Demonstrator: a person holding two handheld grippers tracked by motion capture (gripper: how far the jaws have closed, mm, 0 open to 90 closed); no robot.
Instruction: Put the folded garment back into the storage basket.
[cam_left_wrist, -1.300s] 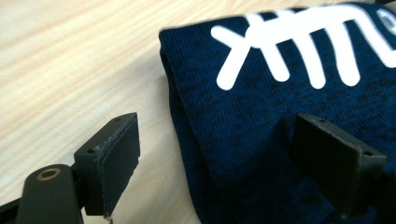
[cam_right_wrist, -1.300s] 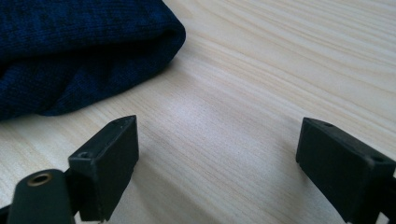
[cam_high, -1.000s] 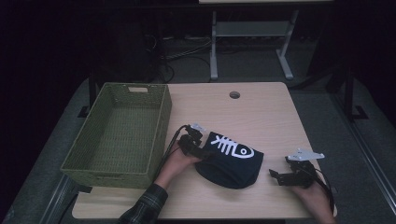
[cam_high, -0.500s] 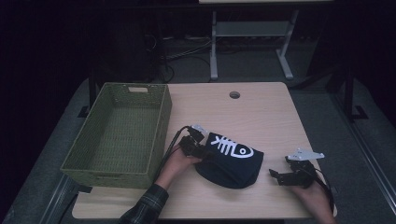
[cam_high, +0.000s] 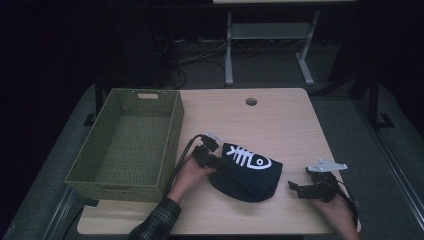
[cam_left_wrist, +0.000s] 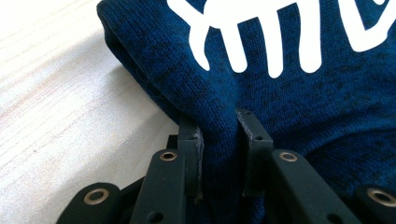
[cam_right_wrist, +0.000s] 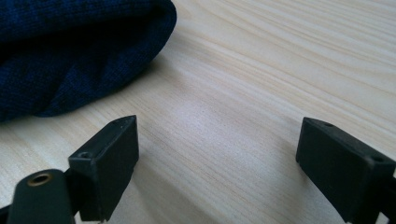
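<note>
My left gripper (cam_left_wrist: 219, 154) has its two black jaws pinched together on a fold at the near edge of a dark blue knitted garment (cam_left_wrist: 299, 93); in the left gripper view the cloth bulges up between the jaws and fills the gap completely. In the high view that same left gripper (cam_high: 212, 159) sits at the garment's left edge, with my left hand (cam_high: 189, 175) wrapped around it and a plaid sleeve (cam_high: 157, 225) coming in from the bottom

My right gripper (cam_right_wrist: 217, 163) has its jaws spread wide apart with nothing between them, just bare pale wood underneath. In the right gripper view the rounded edge of the garment (cam_right_wrist: 70, 56) lies ahead and to the left, apart from the jaws. From above, the right gripper (cam_high: 312, 187) rests low near the table's front right corner, held by my right hand (cam_high: 335, 207), with its grey three-cornered plate (cam_high: 327, 165) on top

The garment (cam_high: 247, 172) lies bunched in a rounded heap on the front middle of the light wooden table (cam_high: 280, 125), showing a white fish-skeleton print (cam_high: 246, 158) on its upper face. Just left of it, a green woven basket (cam_high: 127, 142) stands on the table's left side, its inside bare. A small round hole (cam_high: 251, 101) sits in the tabletop near the far edge
</note>
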